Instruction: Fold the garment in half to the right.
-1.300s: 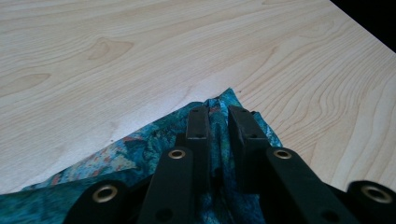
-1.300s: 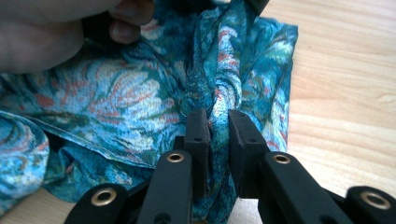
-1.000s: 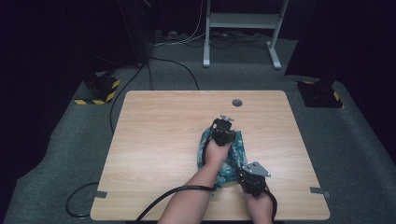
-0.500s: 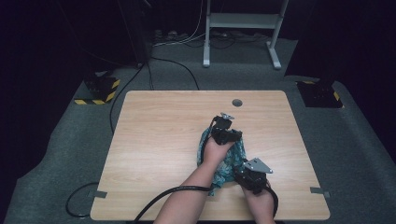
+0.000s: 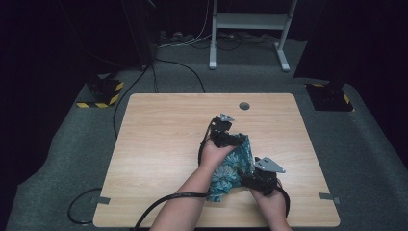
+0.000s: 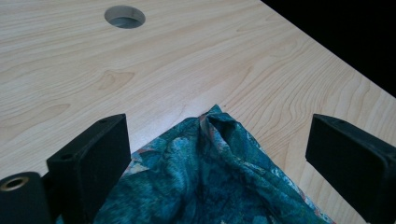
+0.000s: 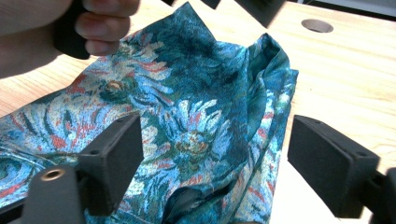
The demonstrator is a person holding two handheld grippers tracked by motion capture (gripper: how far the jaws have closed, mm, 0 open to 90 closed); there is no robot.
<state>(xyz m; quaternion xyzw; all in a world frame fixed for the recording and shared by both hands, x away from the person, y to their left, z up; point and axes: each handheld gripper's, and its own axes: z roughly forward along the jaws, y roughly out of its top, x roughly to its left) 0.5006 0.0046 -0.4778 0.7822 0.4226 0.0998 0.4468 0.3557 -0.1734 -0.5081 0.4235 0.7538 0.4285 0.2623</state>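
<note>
Teal flowered cloth (image 5: 231, 171) crumpled on the near right part of the wooden counter (image 5: 159, 144), between the left tongs (image 5: 235, 140) at its far end and the right tongs (image 5: 251, 182) at its near end; both pairs of jaws spread wide, just opened, pads clear of the fabric lying loose below and between them. Round cable hole (image 5: 244, 106) in the counter beyond the cloth, black cables (image 5: 178, 72) and a white metal stand (image 5: 250, 29) on the grey floor farther off, yellow-and-black striped blocks (image 5: 101, 94) at the far left. No writing or brand readable anywhere.
</note>
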